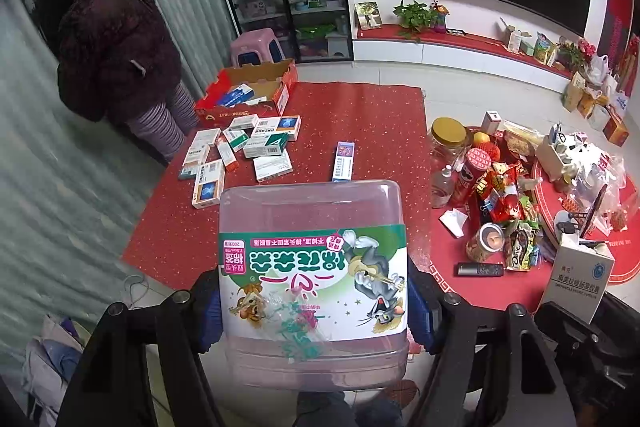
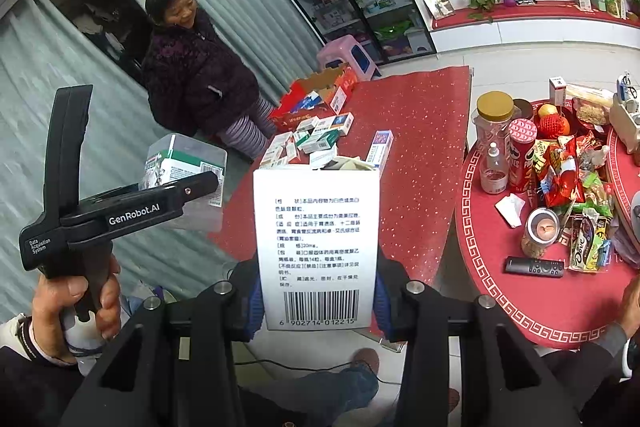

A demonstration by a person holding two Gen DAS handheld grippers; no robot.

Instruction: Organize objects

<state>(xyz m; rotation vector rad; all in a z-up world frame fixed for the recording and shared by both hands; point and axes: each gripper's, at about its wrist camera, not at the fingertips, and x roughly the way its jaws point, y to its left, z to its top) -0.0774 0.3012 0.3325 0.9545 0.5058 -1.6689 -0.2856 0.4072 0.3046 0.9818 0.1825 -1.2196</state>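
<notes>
- The left hand-held gripper (image 1: 314, 307) is clamped on a clear plastic tub (image 1: 314, 267) with a cartoon label; its blue pads press the two side walls and the tub is held up in the air, short of the worktop's near edge.
- The right hand-held gripper (image 2: 318, 291) is closed on a white medicine box (image 2: 318, 247), barcode toward the camera, top flap open with something crumpled showing out of it.
- Seen from the right wrist, the left device and tub (image 2: 186, 171) sit off to the left, well apart from the white box, so the two loads do not touch.
- Beyond, on the red worktop (image 1: 360, 115), a loose cluster of medicine boxes (image 1: 244, 151) lies scattered, with a single blue-and-white box (image 1: 343, 161) lying apart from it.
- Farthest, an open cardboard carton (image 1: 252, 93) at the far left corner already holds a few boxes; it looks like the likely sorting spot.
- To place well: I would keep both items level, pass above the scattered boxes, not through them, lower each onto bare cloth or into the carton, and release only once it rests flat. The open flap may spill if tipped.
</notes>
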